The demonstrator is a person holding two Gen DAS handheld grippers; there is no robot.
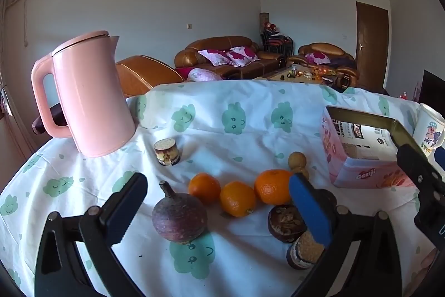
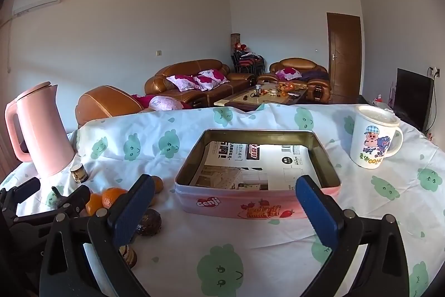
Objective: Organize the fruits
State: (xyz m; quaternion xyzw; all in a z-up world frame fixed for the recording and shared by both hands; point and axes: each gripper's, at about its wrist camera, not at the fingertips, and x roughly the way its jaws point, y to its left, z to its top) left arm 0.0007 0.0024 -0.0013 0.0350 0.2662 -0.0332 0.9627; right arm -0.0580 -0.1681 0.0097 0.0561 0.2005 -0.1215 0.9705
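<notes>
**A:** What have you got in front of the left claw (image 1: 221, 209)?

**B:** I see its jaws spread wide with nothing between the pads, hanging above the cloth (image 1: 250, 113). Under it is the fruit. A purple fruit (image 1: 179, 219) sits nearest the left finger, its stem pointing up and tilted a little to the left, away from me. Three oranges (image 1: 237, 198) run in a rough row from left to right just past it, close together; whether they touch I can't tell. The middle one has its stem end turned down to the right.

**A:** Anything else there?

**B:** A dark brown fruit (image 1: 285, 221) lies partly behind the right finger, its rough pale end facing up towards me. Two small tan fruits (image 1: 297, 162) sit just behind the right orange, one in front of the other. A small jar (image 1: 167, 152) stands near the kettle (image 1: 89, 96), and another jar (image 1: 304, 252) lies just below the brown fruit.

**A:** And the right claw (image 2: 225, 209)?

**B:** Also gaping, empty. It faces the tin (image 2: 258, 202), whose long side runs left to right across my view; printed paper (image 2: 258, 163) lines its bottom, no fruit inside. The fruit is all left of the tin. A mug (image 2: 372, 141) stands at far right.
</notes>
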